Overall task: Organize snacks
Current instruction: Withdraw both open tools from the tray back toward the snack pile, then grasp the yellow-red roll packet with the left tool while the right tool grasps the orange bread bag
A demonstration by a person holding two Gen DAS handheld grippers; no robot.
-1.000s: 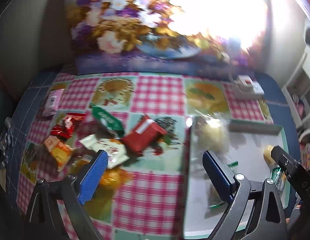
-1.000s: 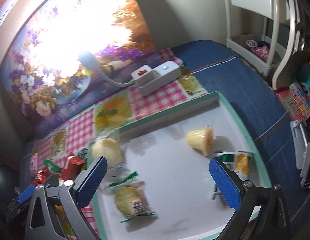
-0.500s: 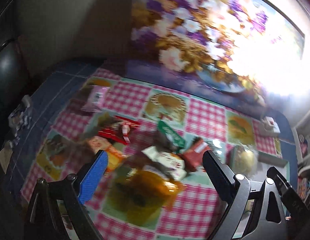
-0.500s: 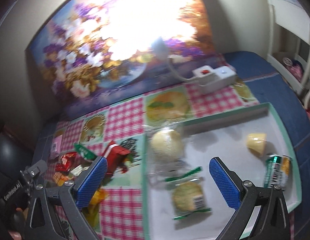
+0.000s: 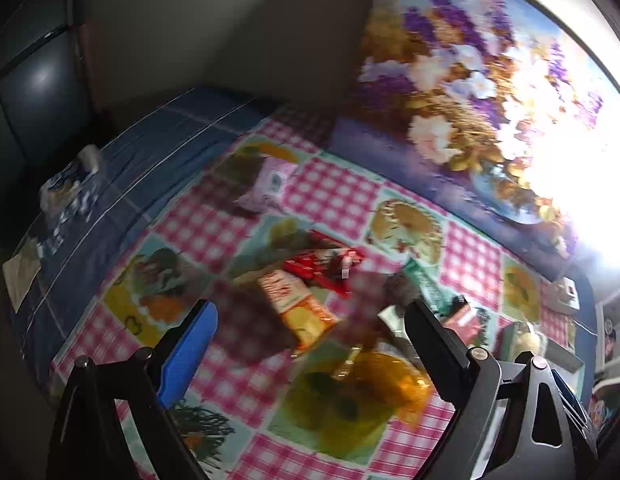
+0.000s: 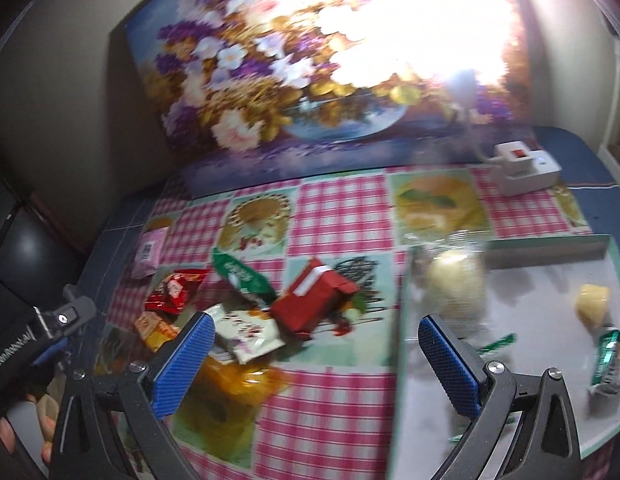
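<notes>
The left gripper (image 5: 310,320) hung above the checkered tablecloth (image 5: 334,192) with its jaws spread wide and nothing between them. The right gripper (image 6: 314,344) was likewise wide open and empty, held over the seam between the cloth and the tray (image 6: 550,244).

The loose snacks lay in a cluster on the cloth to the left of the tray. An orange and white packet (image 5: 294,304) sat between the left gripper's fingers in that view, touching a red wrapper (image 5: 322,264) behind it. A green packet (image 6: 242,274) lay just beside a red box-shaped pack (image 6: 314,300), and a white printed packet (image 6: 250,332) rested against the red pack's near end. An orange translucent bag (image 6: 234,376) lay nearest the camera, partly behind the right gripper's left finger. A pink packet (image 6: 150,248) sat apart from the pile, near the cloth's far left edge.

On the tray lay a round pale bun in clear wrap (image 6: 458,284) near its left wall, a small yellow jelly cup (image 6: 594,300) further right, and a green and white wrapped snack (image 6: 610,356) at the right side. A white power strip (image 6: 526,172) stood behind the tray, before a floral painting (image 6: 294,64).
</notes>
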